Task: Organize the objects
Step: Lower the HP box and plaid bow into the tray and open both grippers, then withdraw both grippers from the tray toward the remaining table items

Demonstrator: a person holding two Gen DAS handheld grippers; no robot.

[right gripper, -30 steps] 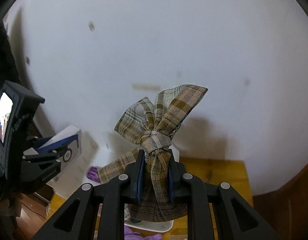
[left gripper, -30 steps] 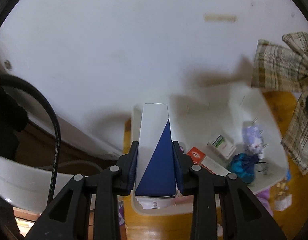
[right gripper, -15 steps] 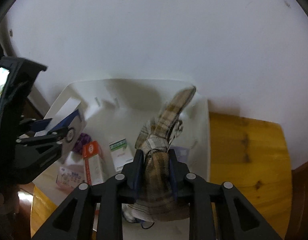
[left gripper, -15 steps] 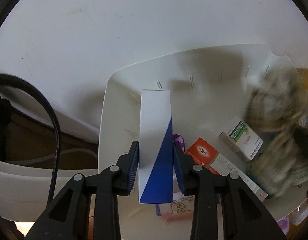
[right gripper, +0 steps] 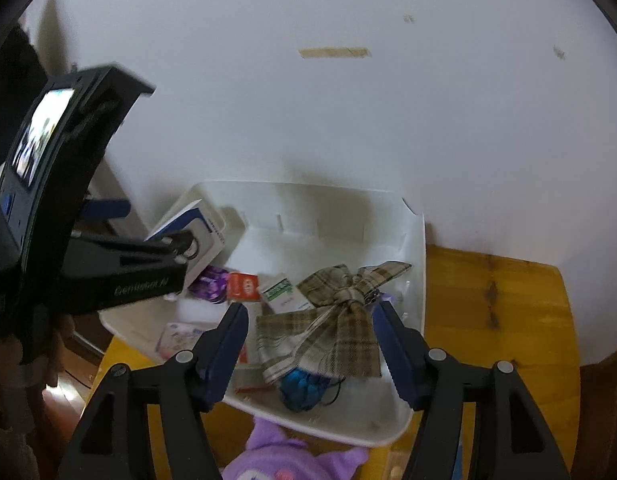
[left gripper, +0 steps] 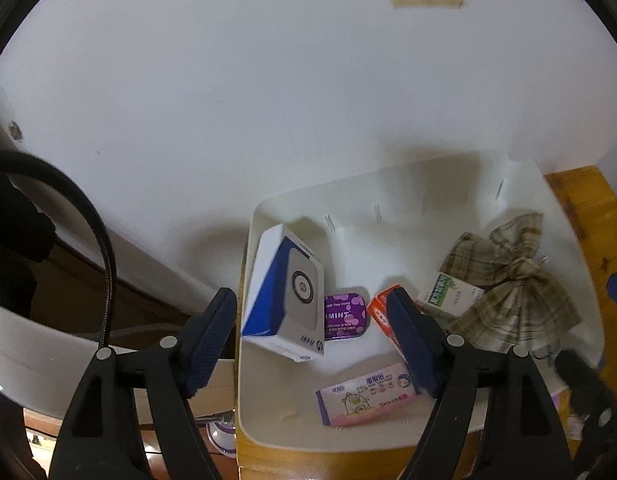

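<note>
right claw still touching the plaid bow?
Apart. Right wrist view: right claw is open, and the plaid bow lies in the white bin with gaps to both fingers.

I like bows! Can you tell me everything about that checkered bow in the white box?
The plaid bow is soft woven cloth in tan, brown and cream checks, tied with a knot in the middle, two loops spreading upward and tails hanging down. It lies loose inside the white bin, draped over a green-and-white carton and a blue yarn bundle. The right gripper hovers around it, jaws open, not pinching it.
</note>
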